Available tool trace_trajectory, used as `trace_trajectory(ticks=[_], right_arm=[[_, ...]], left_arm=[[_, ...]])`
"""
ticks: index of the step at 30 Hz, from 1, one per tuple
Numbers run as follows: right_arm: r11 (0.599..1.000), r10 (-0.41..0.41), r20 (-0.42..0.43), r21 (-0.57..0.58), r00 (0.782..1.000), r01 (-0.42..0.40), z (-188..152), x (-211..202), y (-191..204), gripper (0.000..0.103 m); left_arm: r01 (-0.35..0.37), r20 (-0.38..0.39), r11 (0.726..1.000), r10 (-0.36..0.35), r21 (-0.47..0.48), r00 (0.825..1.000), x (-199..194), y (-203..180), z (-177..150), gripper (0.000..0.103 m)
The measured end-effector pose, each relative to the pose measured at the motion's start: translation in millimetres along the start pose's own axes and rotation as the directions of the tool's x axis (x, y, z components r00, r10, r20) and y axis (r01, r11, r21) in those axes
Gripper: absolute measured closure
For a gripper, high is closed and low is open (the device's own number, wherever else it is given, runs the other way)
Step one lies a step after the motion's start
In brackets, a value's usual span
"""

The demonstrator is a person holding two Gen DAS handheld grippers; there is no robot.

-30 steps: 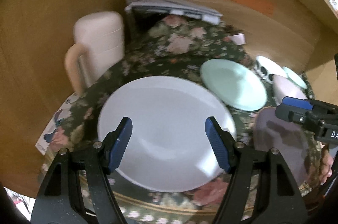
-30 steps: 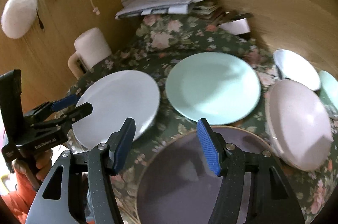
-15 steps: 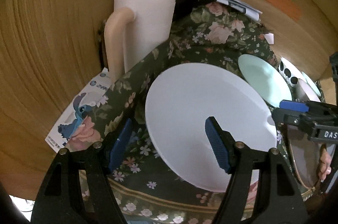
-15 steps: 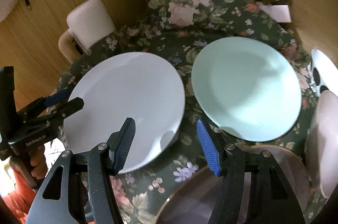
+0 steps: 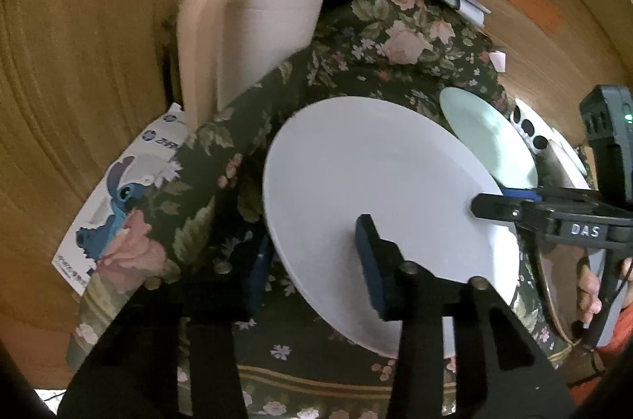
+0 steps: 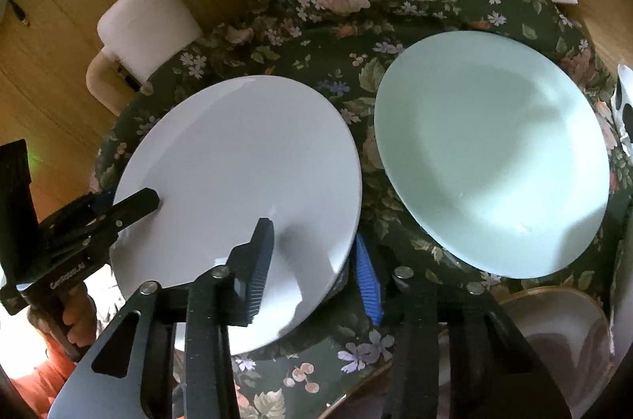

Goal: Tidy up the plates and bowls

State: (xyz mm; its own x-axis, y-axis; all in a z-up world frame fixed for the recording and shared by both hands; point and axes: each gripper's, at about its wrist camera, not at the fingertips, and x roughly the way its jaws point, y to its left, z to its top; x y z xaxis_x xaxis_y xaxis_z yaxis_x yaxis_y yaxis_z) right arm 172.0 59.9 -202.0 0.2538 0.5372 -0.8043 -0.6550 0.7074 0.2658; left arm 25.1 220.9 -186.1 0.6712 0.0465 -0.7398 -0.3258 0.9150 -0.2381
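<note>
Both claws have just been closing w/ the white plate's (image 6: 241, 177) rim between the pads. Left claw (image 5: 312, 260) clamps its left edge, right claw (image 6: 316, 260) its right edge. Plate on floral cloth (image 6: 340, 23); mint plate (image 6: 490, 150) just beside, farther right.

Two large plates lie in full view, one white plate (image 6: 245, 189) and one pale green plate (image 6: 490, 150), plus one spotted dish (image 5: 532, 136) (mostly hidden), one gold-rimmed plate (image 6: 554, 332) and two grippers.
</note>
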Motion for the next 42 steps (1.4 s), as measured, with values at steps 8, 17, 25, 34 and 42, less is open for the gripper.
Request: trace_trajectory(ticks=[8,17,25,34,42], right_arm=[[0.999,-0.035,0.016,-0.039,0.999,0.035,-0.1,1.9,5.8,0.071],[0.999,-0.026,0.056,-0.04,0.998,0.028,-1.7,-17.2,5.5,0.072],[0.999,-0.031,0.098,-0.031,0.995,0.034,-11.4,-39.2,3.5,0.072],[0.999,-0.049,0.159,-0.008,0.986,0.05,-22.4,-69.9,-8.3,0.072],[0.997,-0.072,0.211,0.028,0.975,0.068,-42.2,-96.7,-23.9,0.072]], left_arm=[[-0.004,0.005,1.0,0.004,0.005,1.0,2.8,-2.1,-0.5,0.064],[-0.01,0.014,1.0,0.01,0.02,1.0,-3.2,-5.2,1.8,0.063],[-0.001,0.027,0.999,0.0,0.042,1.0,-10.3,-18.5,4.3,0.063],[0.014,0.056,0.996,-0.019,0.091,0.998,-23.0,-47.3,9.0,0.063],[0.033,0.074,0.989,-0.044,0.145,0.996,-34.0,-77.6,11.1,0.063]])
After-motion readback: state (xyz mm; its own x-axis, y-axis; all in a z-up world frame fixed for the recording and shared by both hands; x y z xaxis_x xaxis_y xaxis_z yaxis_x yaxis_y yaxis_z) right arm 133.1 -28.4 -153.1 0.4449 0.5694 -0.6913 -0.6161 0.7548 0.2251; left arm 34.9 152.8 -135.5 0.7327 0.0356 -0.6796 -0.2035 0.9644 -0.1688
